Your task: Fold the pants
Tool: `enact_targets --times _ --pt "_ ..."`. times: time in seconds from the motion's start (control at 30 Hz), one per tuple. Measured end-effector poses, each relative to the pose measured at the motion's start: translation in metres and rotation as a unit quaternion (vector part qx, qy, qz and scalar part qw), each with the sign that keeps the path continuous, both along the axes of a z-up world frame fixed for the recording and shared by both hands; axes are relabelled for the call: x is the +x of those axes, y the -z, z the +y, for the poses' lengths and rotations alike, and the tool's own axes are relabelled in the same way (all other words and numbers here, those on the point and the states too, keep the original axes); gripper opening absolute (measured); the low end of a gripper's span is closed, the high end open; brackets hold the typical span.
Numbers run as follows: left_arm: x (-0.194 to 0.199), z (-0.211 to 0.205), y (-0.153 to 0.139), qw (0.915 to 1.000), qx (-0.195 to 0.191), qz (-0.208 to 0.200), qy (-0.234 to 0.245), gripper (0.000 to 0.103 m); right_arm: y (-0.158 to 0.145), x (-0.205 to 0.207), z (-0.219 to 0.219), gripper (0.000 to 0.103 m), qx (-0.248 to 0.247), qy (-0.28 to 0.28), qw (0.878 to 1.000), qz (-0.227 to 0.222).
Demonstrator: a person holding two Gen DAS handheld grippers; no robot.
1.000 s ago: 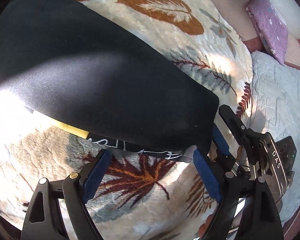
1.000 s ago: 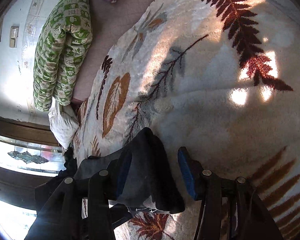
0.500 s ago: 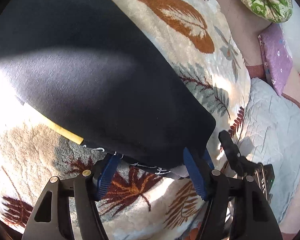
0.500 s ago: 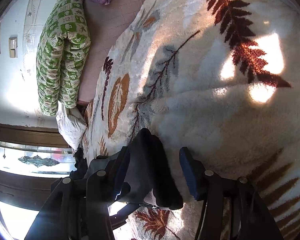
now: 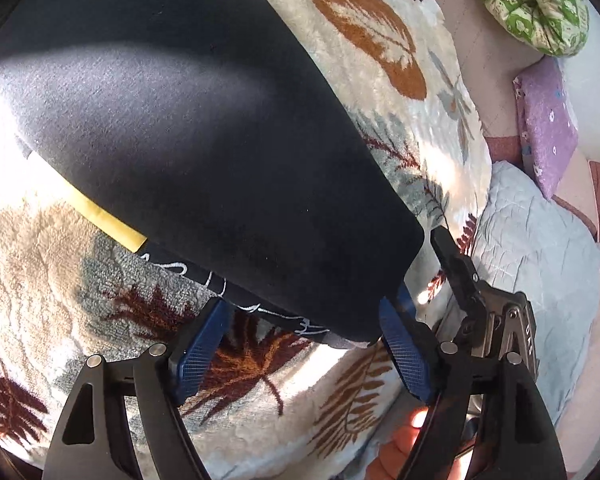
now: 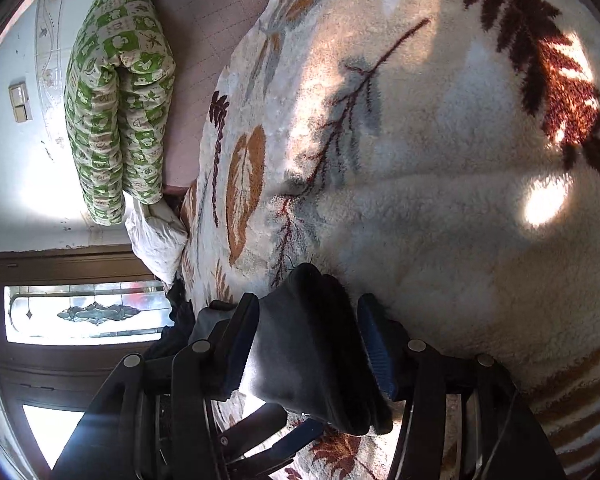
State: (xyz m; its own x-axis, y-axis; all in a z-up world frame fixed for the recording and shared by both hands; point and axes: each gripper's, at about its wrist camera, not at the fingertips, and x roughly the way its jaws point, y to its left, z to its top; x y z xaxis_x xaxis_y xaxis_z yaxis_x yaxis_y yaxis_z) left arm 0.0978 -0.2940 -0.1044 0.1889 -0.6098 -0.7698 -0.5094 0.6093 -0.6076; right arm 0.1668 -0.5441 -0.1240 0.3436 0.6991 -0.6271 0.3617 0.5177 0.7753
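Lying across the leaf-patterned fleece blanket (image 5: 380, 92), the black pants (image 5: 188, 132) ran out of frame at the upper left, so their far end was cut off. The left gripper (image 5: 300, 344) stood wide open at their near edge, pads astride it but not pinching. The right gripper (image 6: 306, 344) bracketed a bunched fold of cloth (whether its pads actually pressed it was hard to tell). A green quilt (image 6: 116, 116) lay beyond.

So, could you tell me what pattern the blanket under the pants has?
The blanket is cream with rust-brown, orange and grey leaf and fern prints, clearest in the right wrist view.
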Motion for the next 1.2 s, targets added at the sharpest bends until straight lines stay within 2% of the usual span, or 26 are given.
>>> enact_targets --times 0.07,0.1,0.13,0.17,0.27,0.37,0.43,0.5,0.67,0.8,1.03,1.2 --pt "0.004 0.002 0.003 1.0000 -0.006 -0.001 0.006 0.072 0.000 0.000 0.000 0.053 0.000 -0.001 1.000 0.000" --pt "0.006 0.005 0.004 1.0000 -0.004 -0.001 0.008 0.052 0.001 0.001 0.000 0.053 0.002 0.000 1.000 -0.001" --pt "0.009 0.008 0.005 0.9999 -0.003 -0.002 0.011 0.023 0.001 0.001 0.000 0.053 0.004 0.000 1.000 -0.002" --pt "0.014 0.011 0.009 0.9999 -0.005 0.000 0.015 0.017 0.002 0.002 0.001 0.053 0.005 0.000 1.000 -0.003" --pt "0.017 0.018 0.023 0.9992 -0.036 0.019 0.006 0.015 0.002 0.003 0.002 0.055 0.009 0.000 1.000 -0.008" --pt "0.020 0.012 0.019 0.9995 -0.020 0.008 0.022 0.014 0.002 0.005 0.007 0.052 -0.002 -0.005 1.000 -0.012" --pt "0.021 0.011 0.019 0.9994 -0.021 0.008 0.024 0.013 0.002 0.004 0.008 0.044 -0.009 -0.003 1.000 -0.011" --pt "0.022 0.012 0.021 0.9991 -0.028 0.010 0.031 0.011 0.003 0.001 0.008 0.015 -0.025 -0.007 1.000 -0.006" --pt "0.025 0.014 0.024 0.9982 -0.031 0.002 0.050 0.009 0.004 -0.008 0.007 0.013 -0.029 -0.008 0.999 -0.010" --pt "0.025 0.018 0.016 0.9977 -0.032 -0.005 0.060 0.008 -0.009 -0.009 0.012 0.011 -0.044 -0.010 0.999 -0.027" --pt "0.027 0.032 0.007 0.9969 -0.056 -0.002 0.056 0.008 -0.033 -0.009 0.020 0.010 -0.063 -0.013 0.997 -0.039" --pt "0.029 0.051 -0.008 0.9967 -0.061 -0.017 0.051 0.008 -0.052 -0.008 0.033 0.010 -0.072 -0.016 0.996 -0.048"
